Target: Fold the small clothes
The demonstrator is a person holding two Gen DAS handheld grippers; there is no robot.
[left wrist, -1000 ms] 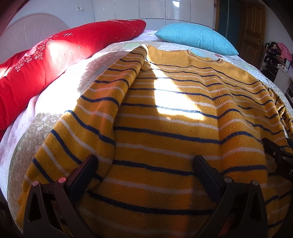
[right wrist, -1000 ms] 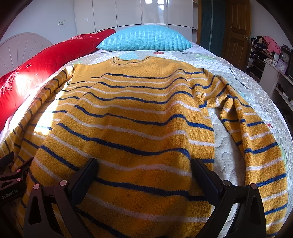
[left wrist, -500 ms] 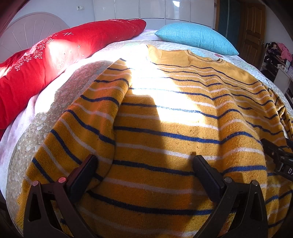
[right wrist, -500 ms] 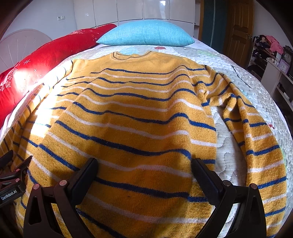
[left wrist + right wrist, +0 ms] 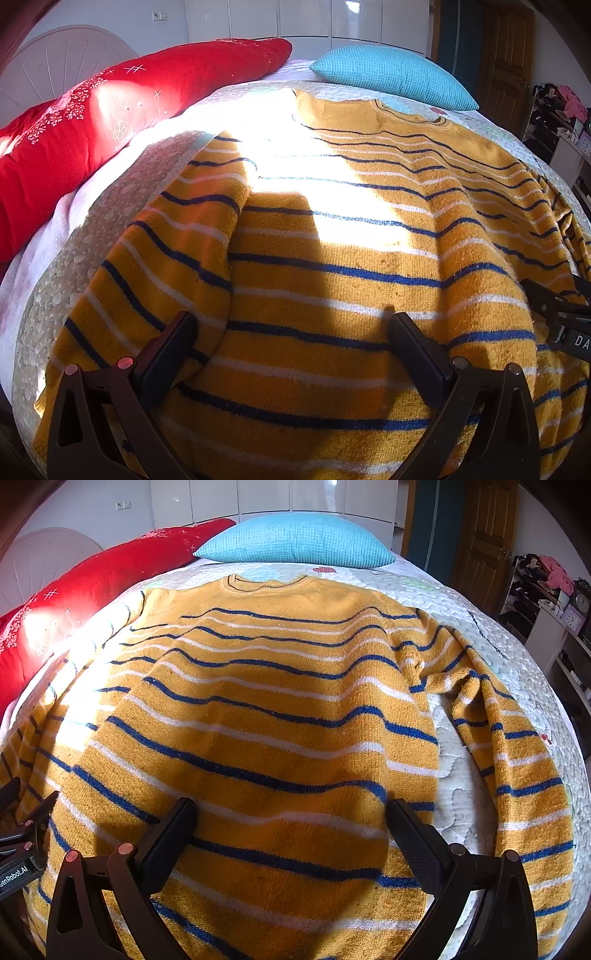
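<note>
A yellow sweater [image 5: 351, 266] with blue and white stripes lies spread flat on the bed, collar toward the pillows; it also shows in the right wrist view [image 5: 277, 709]. Its left sleeve [image 5: 166, 258] lies along the body's left side, and its right sleeve [image 5: 517, 768] trails down the right with bare quilt between it and the body. My left gripper [image 5: 288, 332] is open above the lower left hem area. My right gripper [image 5: 288, 812] is open above the lower right hem area. Each gripper shows at the edge of the other's view.
A long red pillow [image 5: 110, 122] lies along the bed's left side and a blue pillow [image 5: 295, 539] at the head. The white quilt [image 5: 509, 653] covers the bed. A wooden door [image 5: 484, 542] and cluttered shelves [image 5: 554, 602] stand to the right.
The sweater's left sleeve has slid down and outward, away from the shoulder. Both grippers have stayed open over the hem, with the views shifting slightly.
</note>
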